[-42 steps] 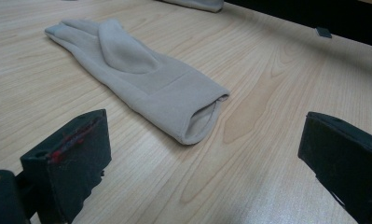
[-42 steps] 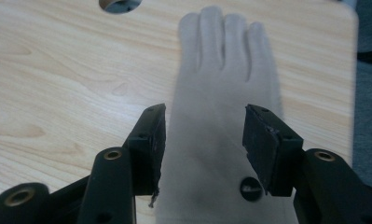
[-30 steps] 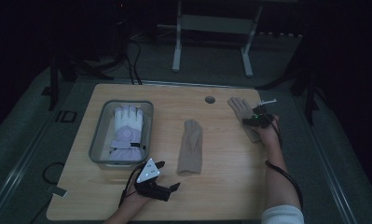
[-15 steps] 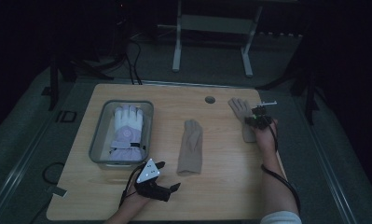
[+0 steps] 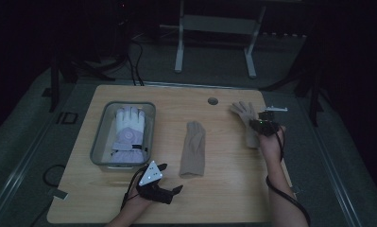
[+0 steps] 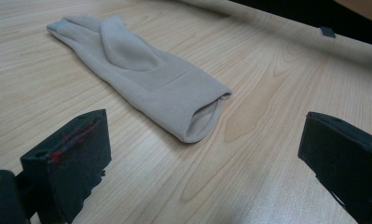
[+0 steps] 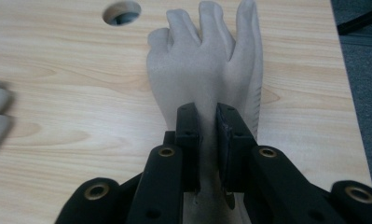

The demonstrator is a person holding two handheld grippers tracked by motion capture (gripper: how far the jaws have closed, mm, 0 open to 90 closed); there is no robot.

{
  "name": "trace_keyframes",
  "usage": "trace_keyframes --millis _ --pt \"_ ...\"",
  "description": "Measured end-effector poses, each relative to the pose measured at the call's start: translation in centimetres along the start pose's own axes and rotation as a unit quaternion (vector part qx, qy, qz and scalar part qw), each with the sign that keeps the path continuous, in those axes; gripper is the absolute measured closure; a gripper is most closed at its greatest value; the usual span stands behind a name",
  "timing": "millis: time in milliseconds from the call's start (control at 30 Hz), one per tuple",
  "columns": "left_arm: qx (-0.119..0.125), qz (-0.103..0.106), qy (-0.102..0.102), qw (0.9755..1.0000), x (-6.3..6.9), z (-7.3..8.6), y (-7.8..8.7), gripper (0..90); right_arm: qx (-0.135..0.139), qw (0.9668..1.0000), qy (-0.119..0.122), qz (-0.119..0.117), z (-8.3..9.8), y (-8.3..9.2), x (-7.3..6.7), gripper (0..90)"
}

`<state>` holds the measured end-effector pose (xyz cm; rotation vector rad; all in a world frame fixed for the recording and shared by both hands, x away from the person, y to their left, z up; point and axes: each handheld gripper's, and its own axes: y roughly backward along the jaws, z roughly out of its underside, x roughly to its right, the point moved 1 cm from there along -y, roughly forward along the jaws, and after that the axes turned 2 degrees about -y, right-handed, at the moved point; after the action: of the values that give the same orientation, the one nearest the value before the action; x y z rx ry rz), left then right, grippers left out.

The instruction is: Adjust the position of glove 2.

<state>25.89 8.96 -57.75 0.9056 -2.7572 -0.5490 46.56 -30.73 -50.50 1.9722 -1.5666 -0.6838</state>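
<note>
A: Status on your right gripper (image 7: 207,140)?

B: Jaws have just been closing and are now clamped on the beige glove (image 7: 207,60) at its cuff end. A fold of fabric is pinched between the pads (image 7: 189,140). Glove fingers point away from you, toward the cable hole (image 7: 121,12) in the table (image 7: 58,93).

A: Where is that in the high view?

B: Far right of the table, near the back edge. Your right gripper (image 5: 265,126) sits over the glove's (image 5: 245,113) cuff; the finger end spreads toward the hole (image 5: 212,100).

A: Left side?

B: Your left gripper (image 5: 158,183) is near the front edge, jaws spread wide with nothing between them. In the left gripper view a second beige glove (image 6: 141,74) lies flat ahead of the jaws, cuff opening facing them, not touching.

A: Anything else on the table?

B: That second glove (image 5: 193,149) lies mid-table. A clear bin (image 5: 101,142) at the left holds a white glove (image 5: 128,135), well apart from both grippers.
</note>
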Motion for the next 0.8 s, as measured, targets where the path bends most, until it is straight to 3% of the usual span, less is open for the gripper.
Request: trace_keyframes --millis 133,267,433,500,567,800 --pt "0.000 -0.001 -0.002 1.0000 0.0 0.0 0.0 2.7 0.018 0.9998 -0.007 0.007 0.7 2.0 -0.6 80.5" --pt "0.002 -0.001 -0.004 1.0000 0.0 0.0 0.0 2.7 0.031 0.9989 -0.034 0.007 1.9 3.8 -0.7 80.4" --pt "0.003 -0.004 -0.006 1.0000 0.0 0.0 0.0 2.7 0.035 0.9980 -0.045 0.028 3.8 5.6 -1.0 80.3" --pt "0.002 -0.004 -0.006 1.0000 0.0 0.0 0.0 2.7 0.041 0.9972 -0.053 0.034 4.4 6.0 -0.9 80.1" --pt "0.001 -0.005 -0.007 1.0000 0.0 0.0 0.1 2.7 0.051 0.9963 -0.039 0.058 5.1 6.5 -1.0 80.1" --pt "0.001 -0.004 -0.005 1.0000 0.0 0.0 0.0 2.7 0.039 0.9961 -0.058 0.054 7.4 7.1 -0.7 79.8"
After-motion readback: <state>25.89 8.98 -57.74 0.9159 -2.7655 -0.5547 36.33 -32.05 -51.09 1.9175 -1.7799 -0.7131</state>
